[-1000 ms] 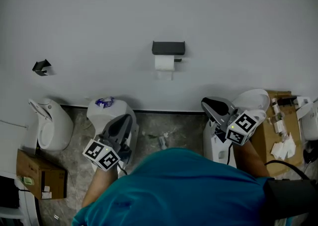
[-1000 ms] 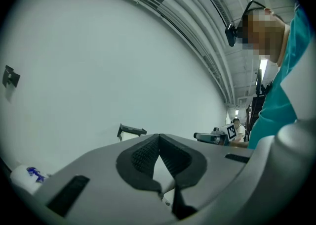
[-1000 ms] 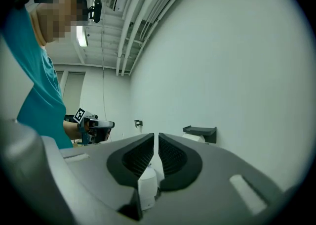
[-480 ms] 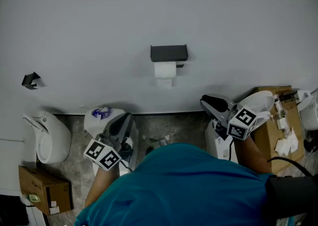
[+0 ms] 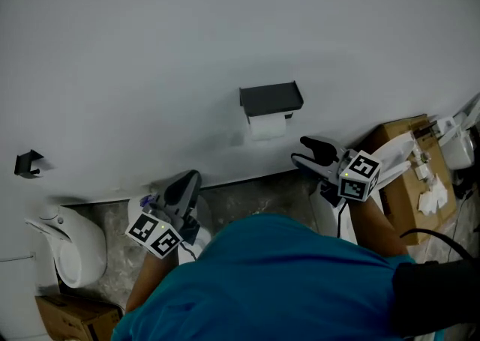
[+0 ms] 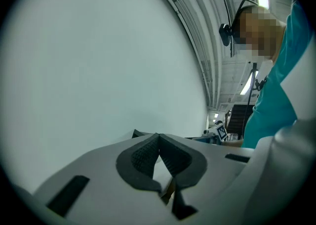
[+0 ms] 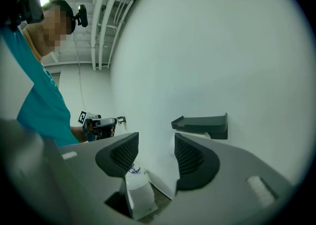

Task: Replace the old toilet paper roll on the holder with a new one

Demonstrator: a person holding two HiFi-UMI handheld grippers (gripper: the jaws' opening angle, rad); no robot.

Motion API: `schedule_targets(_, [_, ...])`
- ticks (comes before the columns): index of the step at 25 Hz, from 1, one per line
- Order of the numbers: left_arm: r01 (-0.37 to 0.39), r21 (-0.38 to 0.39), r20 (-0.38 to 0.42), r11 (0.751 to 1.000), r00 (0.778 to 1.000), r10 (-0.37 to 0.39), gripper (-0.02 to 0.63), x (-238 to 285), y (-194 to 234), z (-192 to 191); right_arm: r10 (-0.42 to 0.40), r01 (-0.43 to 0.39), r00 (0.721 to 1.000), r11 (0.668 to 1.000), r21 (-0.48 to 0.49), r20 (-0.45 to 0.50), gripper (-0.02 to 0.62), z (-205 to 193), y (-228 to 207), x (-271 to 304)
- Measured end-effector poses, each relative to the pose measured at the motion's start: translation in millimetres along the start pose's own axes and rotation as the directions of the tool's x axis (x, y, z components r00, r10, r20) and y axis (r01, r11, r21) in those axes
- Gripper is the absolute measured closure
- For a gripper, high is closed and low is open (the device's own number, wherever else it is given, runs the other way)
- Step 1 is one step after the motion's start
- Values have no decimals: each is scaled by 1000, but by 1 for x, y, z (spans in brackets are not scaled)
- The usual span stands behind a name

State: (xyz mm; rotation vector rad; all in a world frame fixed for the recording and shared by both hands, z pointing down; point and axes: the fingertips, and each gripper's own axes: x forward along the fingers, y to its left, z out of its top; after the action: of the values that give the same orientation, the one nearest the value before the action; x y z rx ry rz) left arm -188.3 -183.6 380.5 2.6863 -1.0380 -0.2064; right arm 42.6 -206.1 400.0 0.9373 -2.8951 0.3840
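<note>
While the old roll [image 5: 267, 126] hangs under the holder [image 5: 271, 98], swap not yet begun, right gripper [image 5: 298, 150] just below-right of the holder has just been opening, jaws spread and empty; left gripper [image 5: 191, 178], farther lower-left, pressed together, empty; no new roll visible.

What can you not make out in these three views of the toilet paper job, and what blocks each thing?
- Head view: the holder covers the top of the toilet paper roll; how much paper remains is unclear.
- Head view: the cardboard box at lower left is cut by the bottom edge.
- Left gripper view: the shut left claw hides what lies behind it; only a dark corner shows.
</note>
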Motion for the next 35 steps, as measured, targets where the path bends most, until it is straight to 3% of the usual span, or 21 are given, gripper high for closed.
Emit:
schedule_targets(5, [-1,-17,-16,1000,1000,1,597,15,17,-8,23,-19,999,997,72,-47,322,-14,-25,14])
schedule_targets(10, [-58,-24,-26,998,998,58,597,43,7,-16,92,-79,992,988,130,-91,224,-28,-79,15])
schedule_targets(15, [-131,-28,-42,991,991,130,597,61,-10,-22,220,-193,965,964,180,-142,111,-48,-120,32])
schedule_targets(19, [-175,-14,-70,985,982,173,597,69,-21,-28,329,-285,934,920,268,-137,29,-61,-136,55])
schedule_targets(24, [-211,3,-83,977,974,211,597,66,-25,-30,420,-362,903,854,374,-86,21,-65,-137,81])
schedule_targets(35, [-235,-7,-82,972,969,233,597,52,-16,-30,513,-426,858,734,529,-20,20,-66,-128,115])
